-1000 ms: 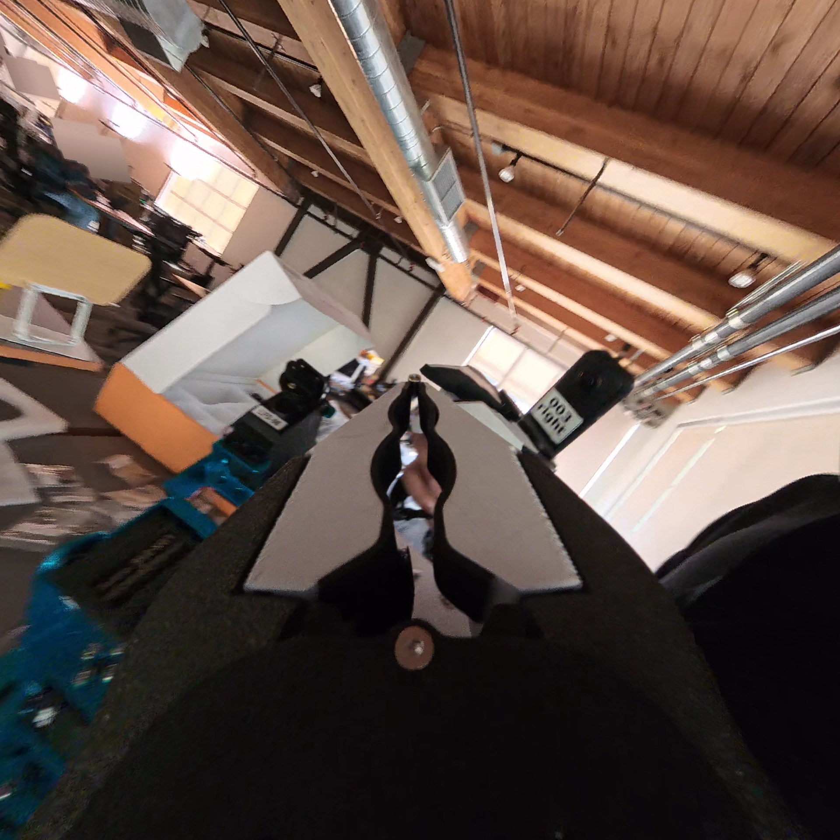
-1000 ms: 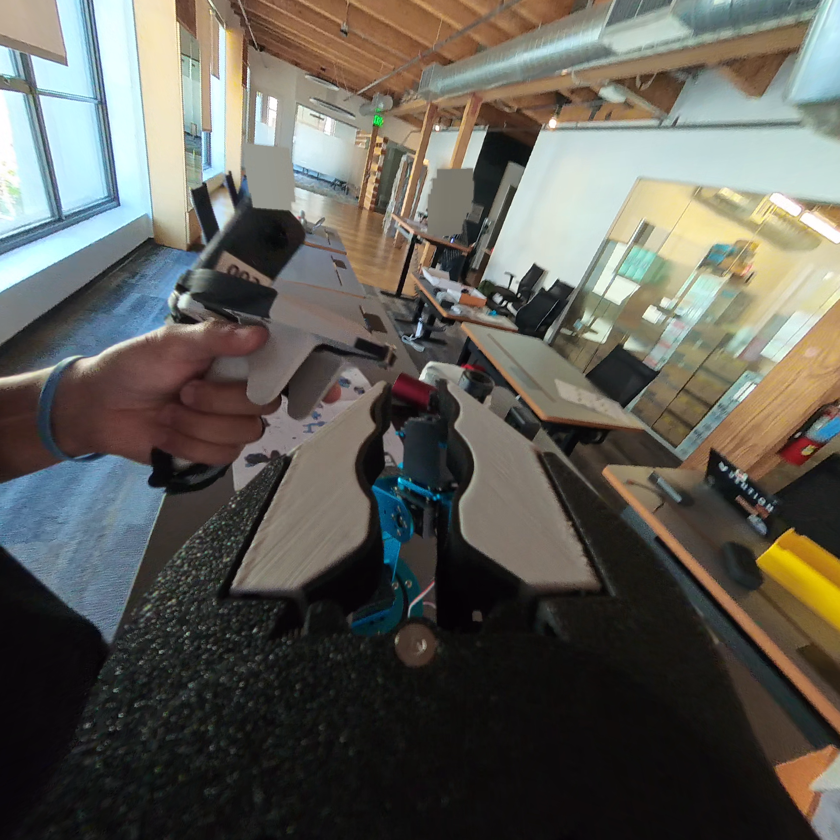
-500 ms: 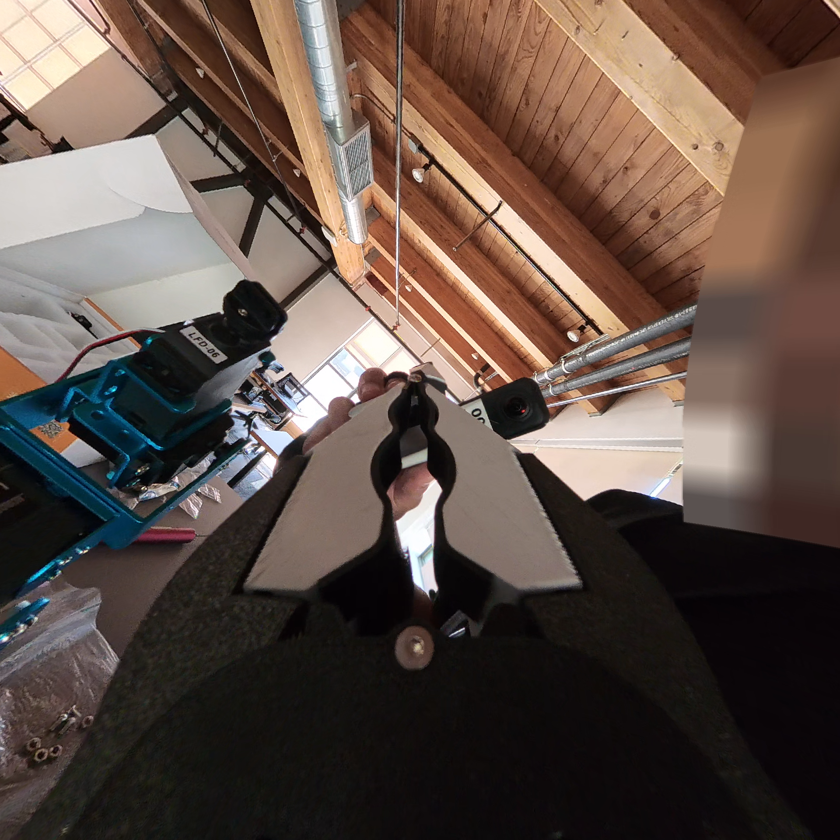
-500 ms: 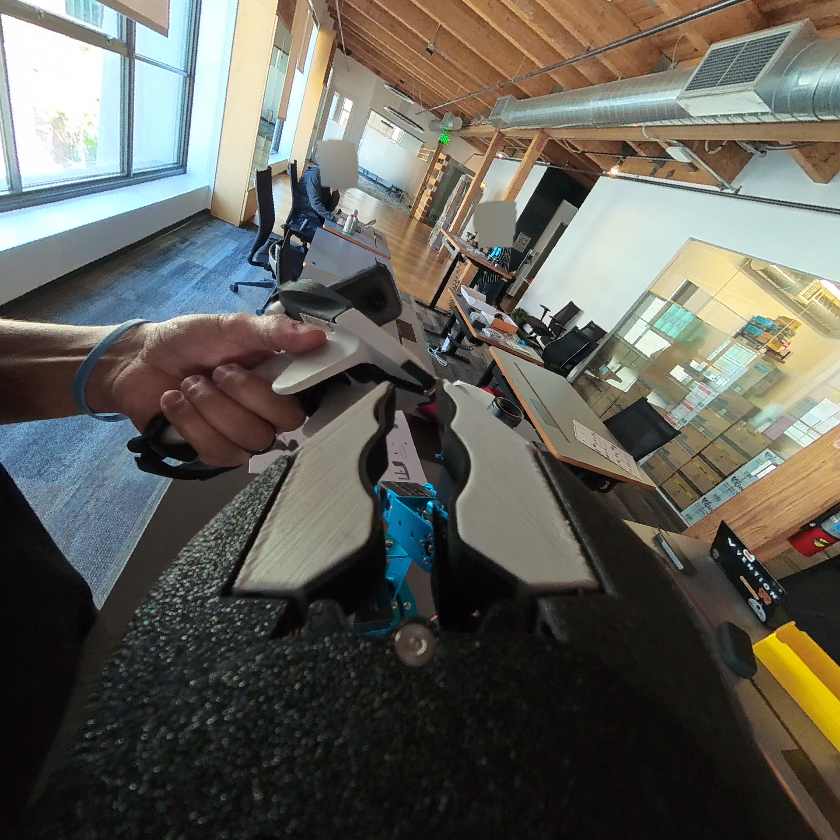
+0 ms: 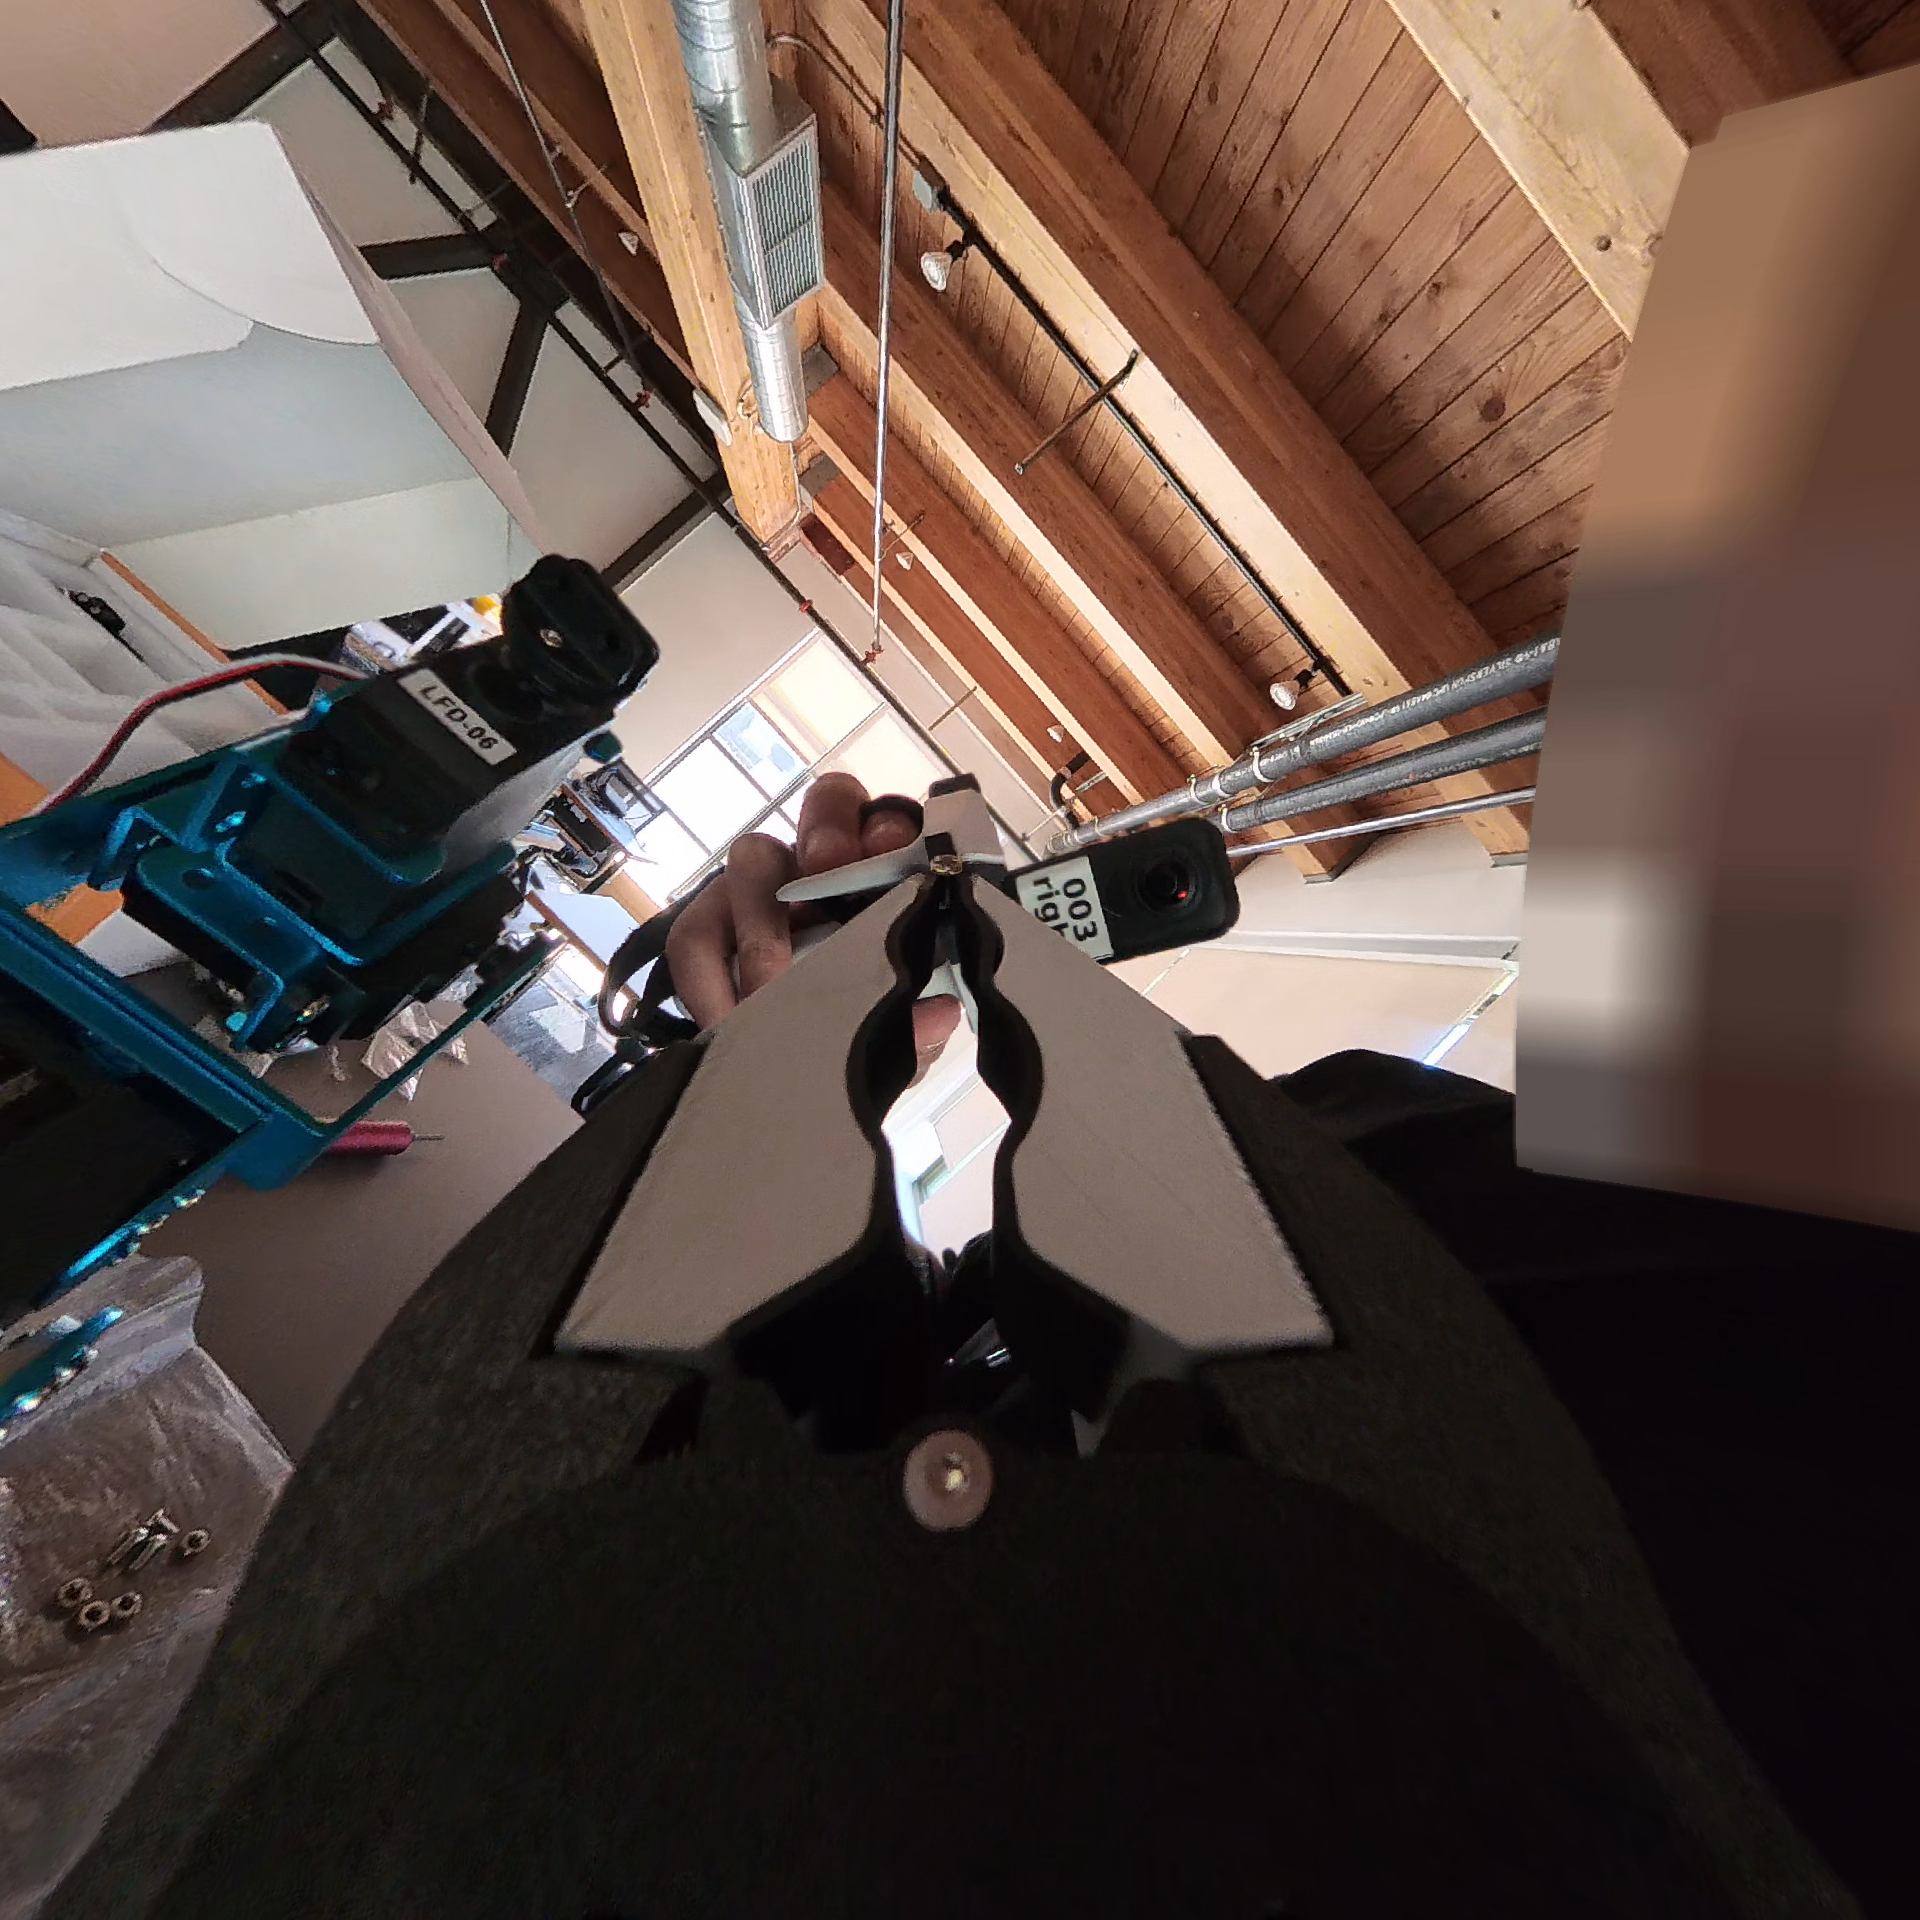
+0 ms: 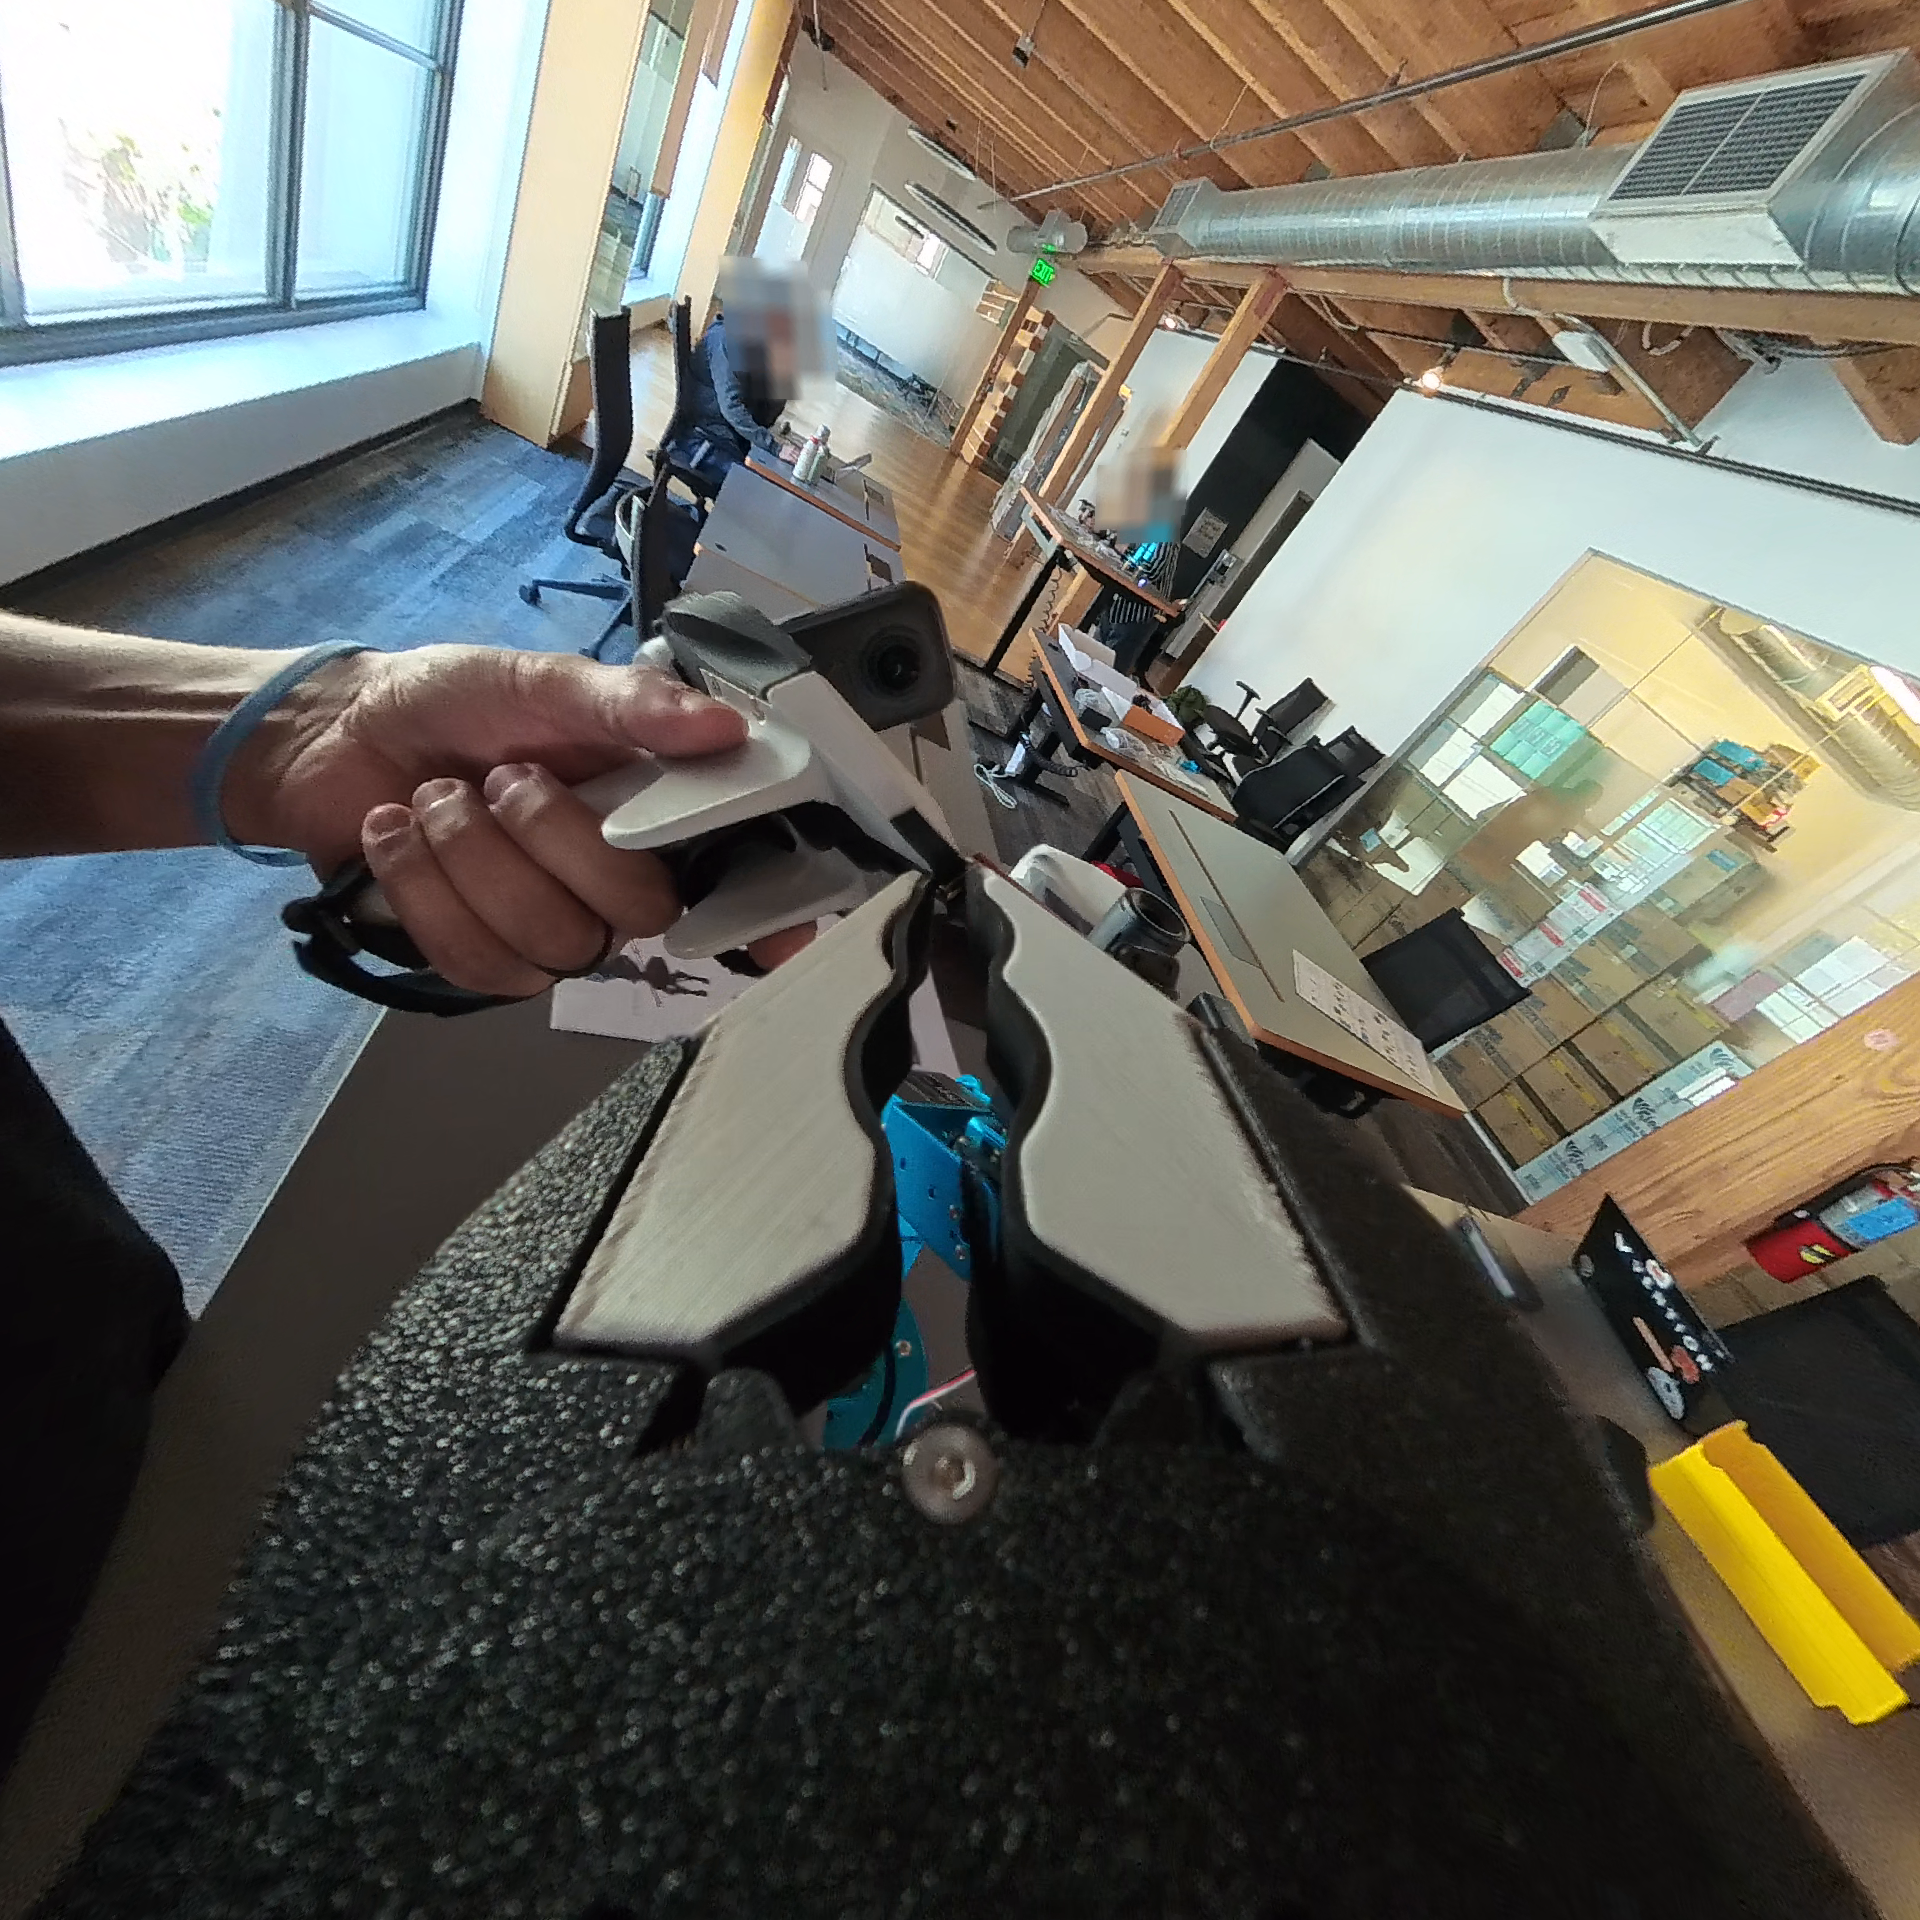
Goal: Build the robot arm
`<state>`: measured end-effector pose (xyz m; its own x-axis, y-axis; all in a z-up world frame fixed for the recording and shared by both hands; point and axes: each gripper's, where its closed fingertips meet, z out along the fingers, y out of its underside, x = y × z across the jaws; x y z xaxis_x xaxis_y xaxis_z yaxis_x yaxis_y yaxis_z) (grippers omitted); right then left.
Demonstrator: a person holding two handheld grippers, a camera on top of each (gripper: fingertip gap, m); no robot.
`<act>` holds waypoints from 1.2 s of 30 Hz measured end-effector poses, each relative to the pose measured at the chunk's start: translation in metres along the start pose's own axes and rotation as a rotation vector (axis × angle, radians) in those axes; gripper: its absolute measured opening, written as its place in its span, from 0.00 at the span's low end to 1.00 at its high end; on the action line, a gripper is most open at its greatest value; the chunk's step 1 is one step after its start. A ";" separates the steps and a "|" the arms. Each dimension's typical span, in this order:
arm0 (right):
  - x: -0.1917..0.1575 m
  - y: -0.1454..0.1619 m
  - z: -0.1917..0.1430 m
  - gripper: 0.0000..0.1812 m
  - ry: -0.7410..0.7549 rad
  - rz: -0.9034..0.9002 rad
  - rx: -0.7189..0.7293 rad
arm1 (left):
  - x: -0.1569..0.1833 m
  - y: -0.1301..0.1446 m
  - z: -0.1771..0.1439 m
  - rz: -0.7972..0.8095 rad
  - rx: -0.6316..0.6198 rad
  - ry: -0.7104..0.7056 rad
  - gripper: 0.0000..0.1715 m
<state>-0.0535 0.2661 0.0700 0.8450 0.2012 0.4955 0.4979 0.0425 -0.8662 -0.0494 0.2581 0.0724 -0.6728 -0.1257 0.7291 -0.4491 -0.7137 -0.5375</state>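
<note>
Open-plan workshop with a timber ceiling, exposed ducting and rows of desks; both grippers are raised above a dark table (image 5: 416,1195).

Left gripper (image 5: 943,881): tilted up toward the ceiling, jaws closed tip to tip on a small brass-coloured part (image 5: 943,864). Only the extreme tips bear on the part, and the scalloped hollows behind them are empty.

Right gripper (image 6: 948,883): jaws a narrow gap apart, their tips brought nose to nose with the left gripper's. The part lies at this meeting point. Whether the right tips already touch it cannot be told.

A hand (image 6: 488,821) holds the left gripper's handle, forefinger laid along its top.

Blue metal assembly (image 5: 260,883): stands on the table to the left and carries a black motor block. It also shows low between the right jaws. Loose screws and nuts (image 5: 114,1569) lie on a plastic bag beside it, and a yellow bin (image 6: 1766,1579) sits at the table's right.

Judgement: so small a piece held by so little surface is likely to slip if either tool twists, so steady wrists and squarely aligned tips would matter.
</note>
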 end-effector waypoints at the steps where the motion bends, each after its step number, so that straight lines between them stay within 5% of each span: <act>1: 0.000 0.000 0.000 0.03 0.010 -0.012 -0.004 | 0.000 0.000 0.000 0.001 -0.002 -0.003 0.01; 10: -0.003 0.000 -0.002 0.02 0.009 0.009 0.025 | 0.001 0.004 0.000 0.018 -0.053 0.001 0.01; 22: -0.023 0.003 -0.005 0.01 -0.317 0.226 0.046 | 0.002 0.022 -0.009 0.071 -0.214 0.002 0.03; 32: -0.023 0.012 0.001 0.01 -0.457 0.285 -0.066 | -0.006 0.020 -0.017 0.169 -0.213 -0.059 0.02; 36: 0.007 0.002 -0.007 0.12 -0.424 0.299 -0.136 | -0.003 0.010 -0.029 0.232 -0.208 -0.112 0.02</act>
<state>-0.0451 0.2609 0.0722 0.8149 0.5638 0.1344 0.2917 -0.1986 -0.9357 -0.0688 0.2714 0.0525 -0.7079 -0.3515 0.6127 -0.4092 -0.5029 -0.7613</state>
